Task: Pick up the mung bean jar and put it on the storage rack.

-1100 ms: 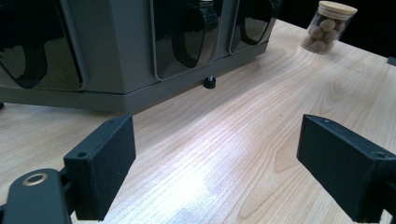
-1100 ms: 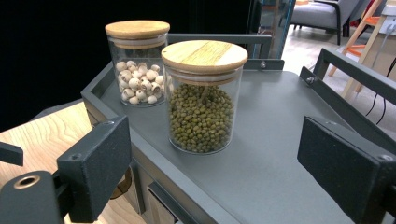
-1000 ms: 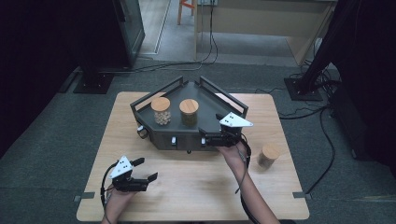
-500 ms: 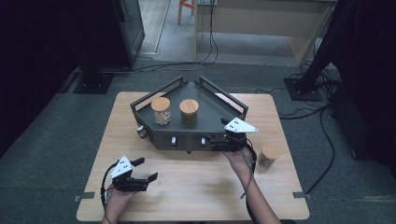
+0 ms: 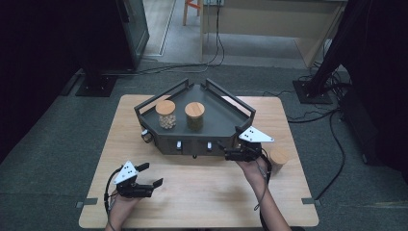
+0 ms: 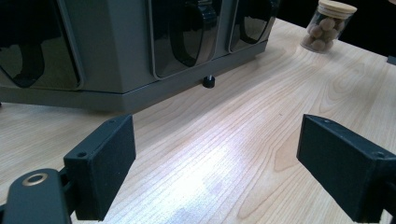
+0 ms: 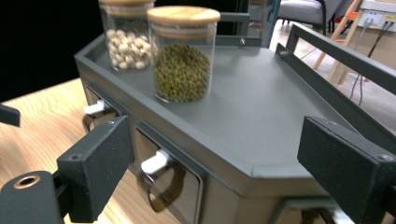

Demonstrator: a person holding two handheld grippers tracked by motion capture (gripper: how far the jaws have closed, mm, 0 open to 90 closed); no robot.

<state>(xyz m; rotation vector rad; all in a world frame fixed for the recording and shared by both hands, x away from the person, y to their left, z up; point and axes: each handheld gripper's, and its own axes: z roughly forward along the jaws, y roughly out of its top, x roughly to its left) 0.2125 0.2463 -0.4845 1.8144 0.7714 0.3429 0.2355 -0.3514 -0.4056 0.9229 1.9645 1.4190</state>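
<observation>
Wooden table (image 5: 207, 192) carries a dark grey rack (image 5: 221, 120) with a railed top tray and small drawers along its front.

On the tray: a jar of pale round beans (image 5: 166, 114) and, just beside it, a jar of green beans (image 5: 194, 115). Both upright, wooden lids on. A third lidded jar (image 5: 278, 159) stands on the table off the rack's right front corner.

Left gripper (image 5: 146, 175): held low over the near-left part of the table, well apart from the rack, pointing toward the right. Left hand (image 5: 120, 202) and forearm come in from the bottom edge. Jaws wide apart, nothing between them; in the left gripper view bare tabletop lies between the jaws, the rack front beyond.

Right gripper (image 5: 228, 153): at the rack's right front corner, pointing left along the drawer face. Right hand (image 5: 251, 166) behind it, forearm running back to the bottom edge. Jaws wide apart, empty; the right gripper view looks across the tray toward both jars, white drawer tabs (image 7: 154, 163) below.
</observation>
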